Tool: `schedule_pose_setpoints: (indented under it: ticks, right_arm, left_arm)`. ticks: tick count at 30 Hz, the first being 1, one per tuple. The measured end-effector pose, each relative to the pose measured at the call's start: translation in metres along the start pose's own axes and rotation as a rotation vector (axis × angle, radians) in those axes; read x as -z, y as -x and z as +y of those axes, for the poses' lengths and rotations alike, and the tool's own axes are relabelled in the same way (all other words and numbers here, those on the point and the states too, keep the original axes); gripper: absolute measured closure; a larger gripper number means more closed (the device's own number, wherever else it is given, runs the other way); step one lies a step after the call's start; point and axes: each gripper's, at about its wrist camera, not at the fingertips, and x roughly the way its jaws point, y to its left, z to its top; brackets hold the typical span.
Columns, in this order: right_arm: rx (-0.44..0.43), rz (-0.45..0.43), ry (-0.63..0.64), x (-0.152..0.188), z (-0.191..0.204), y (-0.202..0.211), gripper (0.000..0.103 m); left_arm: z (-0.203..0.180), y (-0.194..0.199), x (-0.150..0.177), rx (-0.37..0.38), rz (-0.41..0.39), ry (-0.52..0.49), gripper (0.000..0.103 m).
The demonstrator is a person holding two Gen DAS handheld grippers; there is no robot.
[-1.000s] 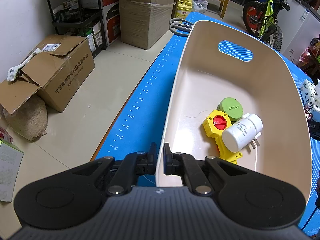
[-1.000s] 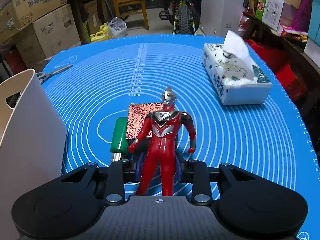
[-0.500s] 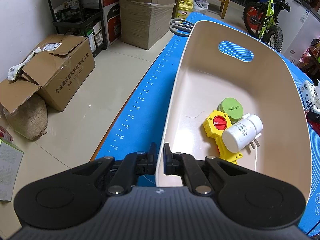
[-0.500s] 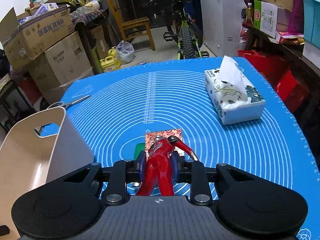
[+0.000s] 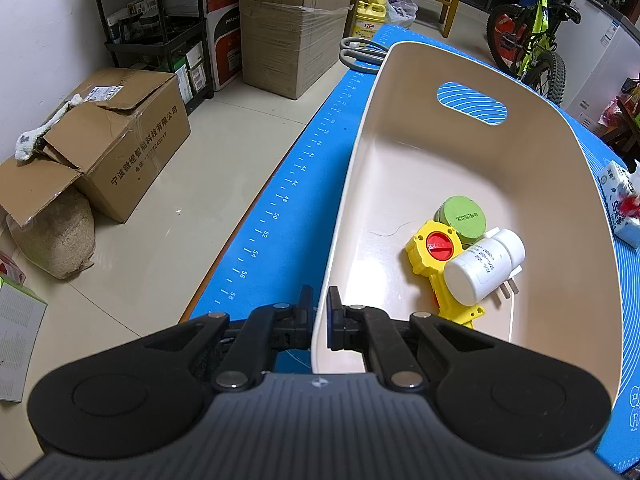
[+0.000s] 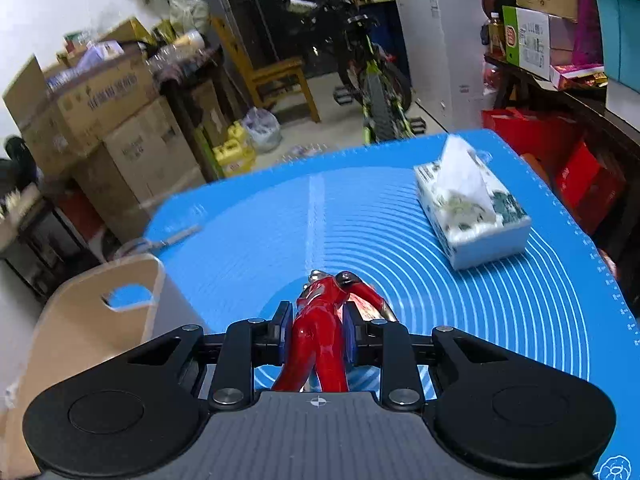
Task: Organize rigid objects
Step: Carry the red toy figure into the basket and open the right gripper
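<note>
My left gripper (image 5: 318,300) is shut on the near rim of the beige bin (image 5: 400,160), one finger inside and one outside the wall. In the bin lie a yellow toy with a red knob (image 5: 434,258), a green round tin (image 5: 464,216) and a white plug adapter (image 5: 482,266). My right gripper (image 6: 316,318) is shut on a red and silver action figure (image 6: 320,336), held by its legs well above the blue mat (image 6: 360,216). The bin also shows at lower left in the right wrist view (image 6: 92,320).
A tissue box (image 6: 472,216) stands on the mat at the right. Scissors (image 5: 362,54) lie beyond the bin's far end. Cardboard boxes (image 5: 112,136), a shelf and a bicycle (image 5: 532,40) stand on the floor around the table.
My right gripper has lifted the red figure off the mat and tilted upward; the foil packet and green item below have dropped out of view. The left gripper and bin have not moved.
</note>
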Motion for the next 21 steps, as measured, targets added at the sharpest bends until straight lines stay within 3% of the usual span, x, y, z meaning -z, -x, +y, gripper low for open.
schedule_pose_setpoints:
  ticks: [10, 15, 21]
  right_arm:
    - [-0.201, -0.049, 0.099, -0.011, 0.068, 0.033, 0.068]
    - [-0.281, -0.005, 0.213, -0.004, 0.120, 0.027, 0.068]
    - [-0.290, 0.087, 0.351, 0.010, 0.175, -0.001, 0.068]
  left_arm:
    - [0.000, 0.000, 0.000, 0.000, 0.000, 0.000, 0.095]
    - [-0.001, 0.000, 0.000, 0.000, 0.000, 0.000, 0.095]
    - [-0.001, 0.000, 0.000, 0.000, 0.000, 0.000, 0.095]
